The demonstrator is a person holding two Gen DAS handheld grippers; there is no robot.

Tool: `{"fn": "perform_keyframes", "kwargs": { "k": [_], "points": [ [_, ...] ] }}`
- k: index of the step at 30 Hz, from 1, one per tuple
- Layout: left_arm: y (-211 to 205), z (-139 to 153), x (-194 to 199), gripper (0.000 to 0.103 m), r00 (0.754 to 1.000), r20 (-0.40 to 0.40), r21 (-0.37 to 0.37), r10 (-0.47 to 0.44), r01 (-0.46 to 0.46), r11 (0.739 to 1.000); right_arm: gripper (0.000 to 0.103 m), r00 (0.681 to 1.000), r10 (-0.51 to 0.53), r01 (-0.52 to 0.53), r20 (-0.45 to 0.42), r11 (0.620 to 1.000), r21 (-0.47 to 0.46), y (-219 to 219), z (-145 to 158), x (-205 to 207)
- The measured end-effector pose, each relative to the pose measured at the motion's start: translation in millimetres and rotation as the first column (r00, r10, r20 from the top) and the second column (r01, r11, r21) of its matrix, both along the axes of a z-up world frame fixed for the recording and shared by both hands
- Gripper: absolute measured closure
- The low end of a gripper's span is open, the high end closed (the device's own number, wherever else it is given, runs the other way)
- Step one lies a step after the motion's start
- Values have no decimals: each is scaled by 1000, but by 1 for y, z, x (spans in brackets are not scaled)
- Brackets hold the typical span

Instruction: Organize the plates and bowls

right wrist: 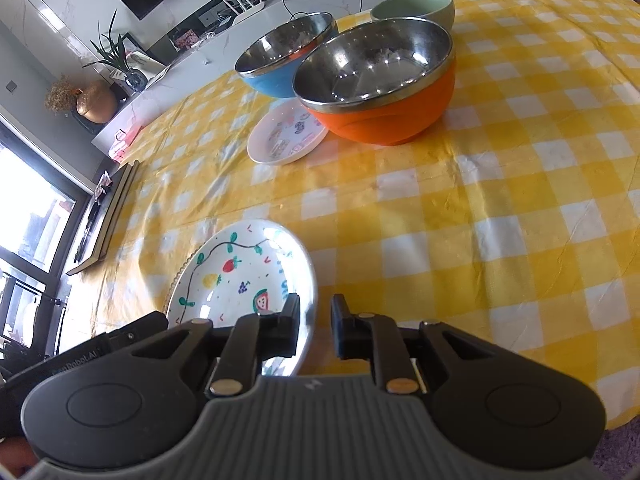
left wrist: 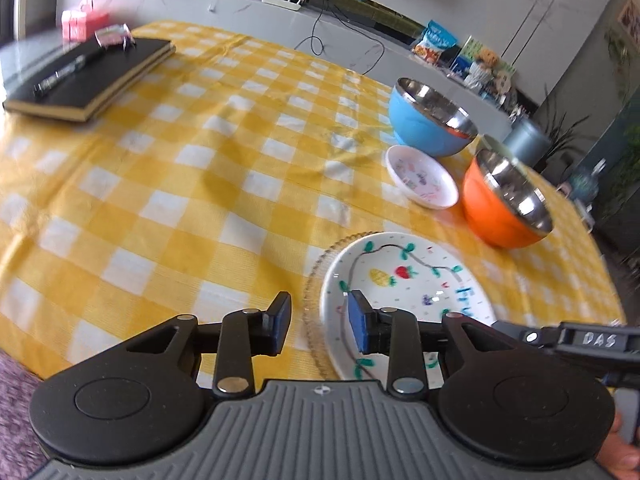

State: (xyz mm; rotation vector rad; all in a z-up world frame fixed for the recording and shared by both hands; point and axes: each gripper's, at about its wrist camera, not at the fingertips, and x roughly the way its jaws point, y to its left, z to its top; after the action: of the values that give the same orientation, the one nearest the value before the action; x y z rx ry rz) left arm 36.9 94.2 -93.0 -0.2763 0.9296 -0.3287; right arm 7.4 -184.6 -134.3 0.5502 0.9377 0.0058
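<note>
Near the front edge of the yellow checked tablecloth (right wrist: 500, 200) lies the fruit-painted plate (right wrist: 240, 276), stacked on a clear beaded glass plate (left wrist: 316, 280) whose rim shows along its left side. My left gripper (left wrist: 320, 324) stands narrowly parted over that left rim, pads clear of it, holding nothing. My right gripper (right wrist: 316, 326) is parted a little narrower, straddling the right rim; I cannot tell whether its pads touch. I judge the plate stiff, glazed, slippery and breakable, moderately light, so I would pinch it at the rim, one pad above and one below. Further back, well apart, sit the small white saucer (right wrist: 286, 136), the orange bowl (right wrist: 380, 80), the blue bowl (right wrist: 284, 56) and a green bowl (right wrist: 416, 6).
</note>
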Motion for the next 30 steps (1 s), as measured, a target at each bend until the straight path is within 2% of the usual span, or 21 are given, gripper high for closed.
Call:
{"fn": "perform_keyframes", "kwargs": {
  "k": [6, 9, 15, 17, 22, 28, 30],
  "points": [
    [0, -6, 2, 70, 1000, -28, -26, -5, 4, 1000, 98, 1000, 7, -7, -4, 1000, 0, 3, -2, 1],
    [0, -7, 2, 71, 999, -32, -30, -4, 3, 1000, 98, 1000, 12, -12, -2, 1000, -18, 6, -2, 2],
    [0, -6, 2, 71, 999, -35, -31, -3, 2, 1000, 98, 999, 24, -24, -24, 999, 21, 9, -7, 5],
    [-1, -6, 2, 71, 999, -35, -27, -5, 4, 1000, 98, 999, 26, -26, -20, 1000, 7, 11, -7, 5],
    [-3, -5, 1, 81, 999, -34, 13, -9, 9, 1000, 98, 999, 29, -29, -17, 1000, -7, 12, -6, 6],
    [-4, 10, 3, 80, 1000, 26, 64, 0, -2, 998, 94, 999, 8, -7, 36, 999, -31, 6, 6, 7],
    [-4, 17, 6, 74, 999, 51, 65, 1, -5, 998, 94, 999, -8, 10, 50, 999, -40, 2, 10, 10]
  ]
}}
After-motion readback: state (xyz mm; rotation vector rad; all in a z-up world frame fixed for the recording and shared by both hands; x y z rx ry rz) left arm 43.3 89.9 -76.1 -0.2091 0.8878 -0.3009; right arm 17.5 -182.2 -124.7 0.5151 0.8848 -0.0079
